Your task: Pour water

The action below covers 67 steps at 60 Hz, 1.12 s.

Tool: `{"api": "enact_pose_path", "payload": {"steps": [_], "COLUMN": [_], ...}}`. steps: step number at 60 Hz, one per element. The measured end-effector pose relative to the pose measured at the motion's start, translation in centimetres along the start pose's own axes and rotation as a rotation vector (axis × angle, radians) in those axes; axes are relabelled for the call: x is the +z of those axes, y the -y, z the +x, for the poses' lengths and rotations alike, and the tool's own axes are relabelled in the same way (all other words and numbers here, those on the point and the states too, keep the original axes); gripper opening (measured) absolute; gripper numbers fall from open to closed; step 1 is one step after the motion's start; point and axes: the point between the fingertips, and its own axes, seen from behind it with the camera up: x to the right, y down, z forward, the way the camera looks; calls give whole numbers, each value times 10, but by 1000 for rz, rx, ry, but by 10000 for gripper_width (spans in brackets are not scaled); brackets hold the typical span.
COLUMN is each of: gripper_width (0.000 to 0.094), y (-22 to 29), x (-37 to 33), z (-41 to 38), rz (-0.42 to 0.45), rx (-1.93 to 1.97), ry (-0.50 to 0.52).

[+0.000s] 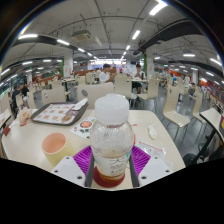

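Note:
A clear plastic bottle (112, 135) with a white cap and a label stands upright between my fingers, with amber liquid at its bottom. My gripper (111, 163) is shut on the bottle; both purple pads (84, 158) press its sides. A pink cup (54, 148) stands on the white table (160, 135) to the left of the bottle, just beyond my left finger. The bottle's base is hidden below.
A grey tray (58, 113) lies farther back on the left. A small white dish (86, 125) sits behind the bottle. Chairs and more tables (180, 105) fill the hall beyond. A person (22, 98) sits far left.

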Motion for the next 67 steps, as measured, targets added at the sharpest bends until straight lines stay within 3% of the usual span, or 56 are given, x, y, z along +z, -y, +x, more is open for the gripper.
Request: {"api": "enact_pose_path", "payload": {"steps": [4,8,11,15,38,52,67], "gripper_width": [606,872,816,858,846,845,846], "y": [-5,-11,-15,-14,-11,-14,-7], "x": [0,-6,-8,-31,-169,-224,-236], "z": [3,-1,-3,-1,-36,-60,-84], "rz": [-43,-86,-105,-123,-231,-251,-240], "rx": [11,28,34,35,64,22,24], "ry": [-10,1,-1,-15,-89,-140,-97]}}
